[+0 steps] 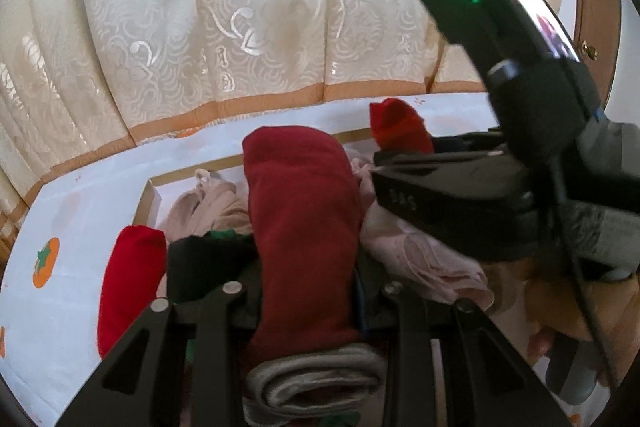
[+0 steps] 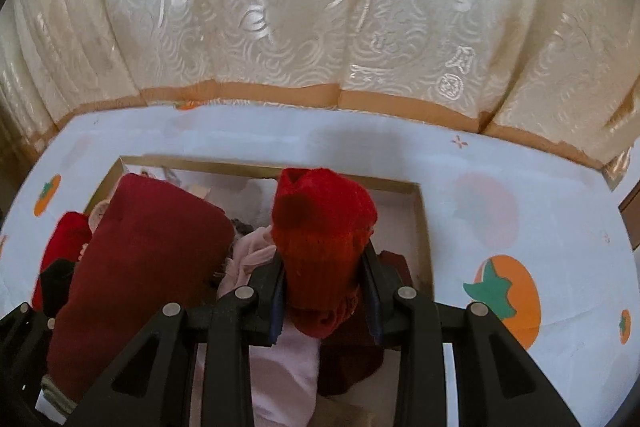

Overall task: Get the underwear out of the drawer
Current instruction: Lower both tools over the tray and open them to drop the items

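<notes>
Dark red cloth fills the gap of our left gripper point(image 1: 308, 291): its two black fingers point(image 1: 224, 307) are clenched on a rolled maroon garment point(image 1: 300, 211) that stands up over the drawer point(image 1: 154, 195). Under that roll, nearest the camera, lies a folded grey piece point(image 1: 316, 383). In our other hand, the right gripper point(image 2: 326, 295) pinches a bright red garment point(image 2: 324, 227) between its pads, and the cloth pokes upward past the fingertips. Both pieces sit above the drawer's contents; we cannot tell whether they still touch the pile below.

Inside the drawer we see pale pink clothes point(image 1: 432, 259), beige ones point(image 1: 208, 211), and something black point(image 1: 204, 259); another red roll point(image 1: 132, 279) leans at the drawer's left edge. Around the drawer lies a white cloth printed with orange persimmons point(image 2: 508, 295). Beyond its far edge hangs a cream curtain point(image 2: 312, 11) with an orange hem.
</notes>
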`<move>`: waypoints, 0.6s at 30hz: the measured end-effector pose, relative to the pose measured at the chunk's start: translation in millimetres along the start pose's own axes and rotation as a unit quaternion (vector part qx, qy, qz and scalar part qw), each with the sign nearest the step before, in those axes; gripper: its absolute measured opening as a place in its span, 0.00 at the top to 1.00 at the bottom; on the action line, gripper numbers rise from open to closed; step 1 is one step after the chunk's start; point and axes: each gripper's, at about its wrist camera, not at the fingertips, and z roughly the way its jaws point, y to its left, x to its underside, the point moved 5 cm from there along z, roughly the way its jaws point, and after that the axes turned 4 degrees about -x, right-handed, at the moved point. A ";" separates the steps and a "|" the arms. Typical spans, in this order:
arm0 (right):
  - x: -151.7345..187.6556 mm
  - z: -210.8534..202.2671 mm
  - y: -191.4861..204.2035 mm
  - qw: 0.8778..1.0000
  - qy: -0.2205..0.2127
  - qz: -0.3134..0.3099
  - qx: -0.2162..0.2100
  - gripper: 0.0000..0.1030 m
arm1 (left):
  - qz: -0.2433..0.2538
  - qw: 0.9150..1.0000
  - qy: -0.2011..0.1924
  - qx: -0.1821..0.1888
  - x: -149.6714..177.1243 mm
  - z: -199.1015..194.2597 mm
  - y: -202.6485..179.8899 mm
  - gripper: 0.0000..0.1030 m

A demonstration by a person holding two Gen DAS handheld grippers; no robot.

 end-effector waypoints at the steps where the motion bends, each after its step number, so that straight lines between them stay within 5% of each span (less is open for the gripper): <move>1: -0.6 3.2 2.8 1.000 0.005 -0.005 0.001 0.66 | -0.003 1.000 0.002 0.002 -0.8 1.4 0.8 0.71; 13: -2.7 17.2 7.6 1.000 0.008 0.002 -0.006 0.64 | -0.013 1.000 -0.020 0.001 1.2 -0.8 3.5 0.62; 16: -1.8 9.4 2.5 0.999 0.001 0.023 -0.029 0.55 | -0.034 0.999 -0.016 0.024 2.0 -10.0 8.9 0.47; 18: 0.0 -2.9 -2.7 0.996 -0.008 0.058 -0.061 0.41 | -0.031 0.999 -0.017 0.032 3.7 -21.2 8.3 0.27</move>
